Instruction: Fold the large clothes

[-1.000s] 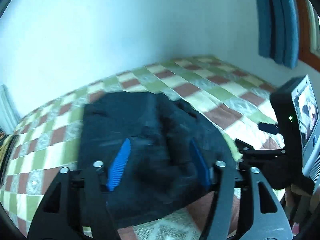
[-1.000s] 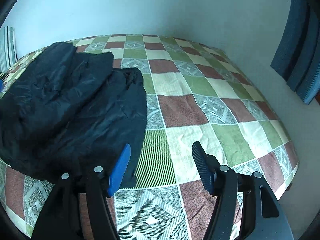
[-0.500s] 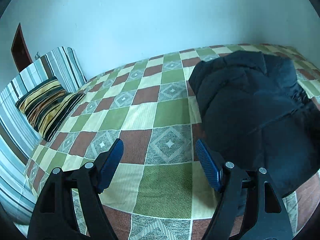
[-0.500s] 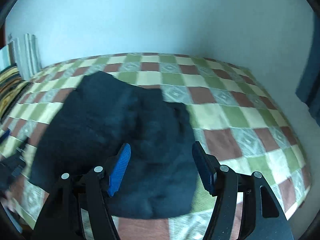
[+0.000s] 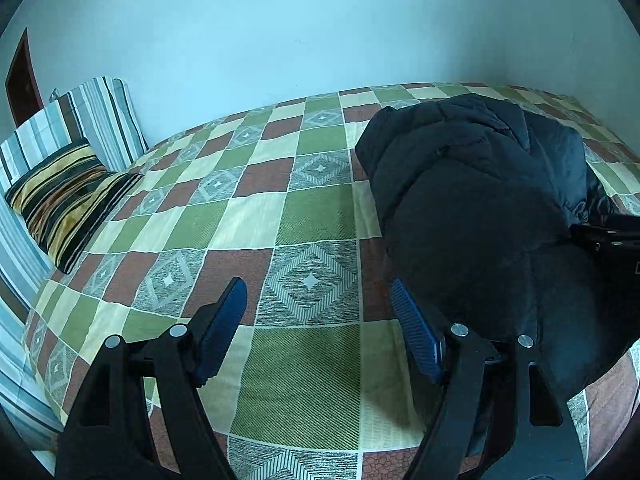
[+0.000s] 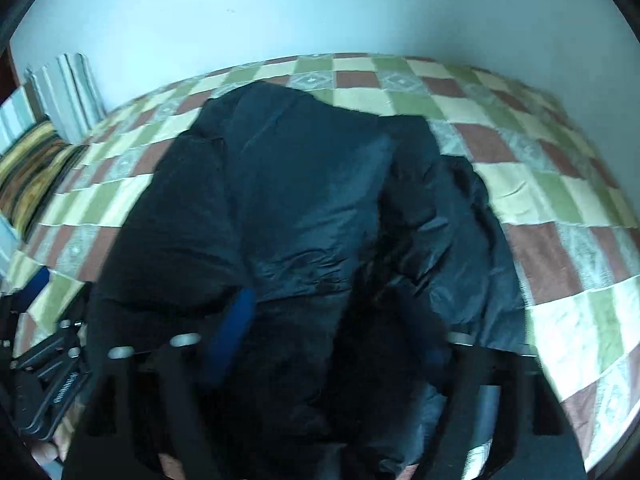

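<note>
Your left gripper [image 5: 316, 312] hangs over the checked bedspread [image 5: 248, 216] with its jaws apart and nothing between them; the dark jacket [image 5: 480, 208] lies heaped on the bed at the right of that frame, just beside the right blue pad. In the right wrist view, blurred, your right gripper [image 6: 332, 328] has its jaws closing with jacket cloth between them, though you cannot tell whether the pads press on it. Striped pillows [image 5: 64, 184] sit at the left edge of the frame.
</note>
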Demonstrator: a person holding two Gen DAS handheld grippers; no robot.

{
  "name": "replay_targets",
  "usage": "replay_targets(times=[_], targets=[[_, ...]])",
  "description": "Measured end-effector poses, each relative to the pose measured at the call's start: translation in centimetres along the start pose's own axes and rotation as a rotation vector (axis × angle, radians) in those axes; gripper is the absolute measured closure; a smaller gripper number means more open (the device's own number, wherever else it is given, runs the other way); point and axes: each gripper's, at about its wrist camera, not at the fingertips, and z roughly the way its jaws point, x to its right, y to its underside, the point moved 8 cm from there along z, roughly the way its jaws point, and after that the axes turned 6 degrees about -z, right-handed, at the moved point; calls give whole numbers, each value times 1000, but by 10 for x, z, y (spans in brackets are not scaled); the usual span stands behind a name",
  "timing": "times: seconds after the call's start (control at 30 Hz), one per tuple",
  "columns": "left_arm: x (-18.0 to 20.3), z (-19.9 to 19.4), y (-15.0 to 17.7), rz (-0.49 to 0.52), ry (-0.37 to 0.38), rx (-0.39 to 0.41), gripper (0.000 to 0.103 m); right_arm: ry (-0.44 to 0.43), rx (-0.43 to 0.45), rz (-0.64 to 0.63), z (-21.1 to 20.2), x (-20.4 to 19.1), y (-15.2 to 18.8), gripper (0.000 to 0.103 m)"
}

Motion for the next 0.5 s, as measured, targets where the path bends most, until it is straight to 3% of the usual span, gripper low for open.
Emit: replay_targets(times=[0.03,0.23,0.5], targets=[[1,1,0,-2,10,-5,28,-54,-23,13,3,-5,3,73],[4,3,-2,-6,29,-4,28,-18,4,-61,-6,-16,4,96],[24,-1,-16,-12,106,10,28,72,62,-39,-25,24,0,100]])
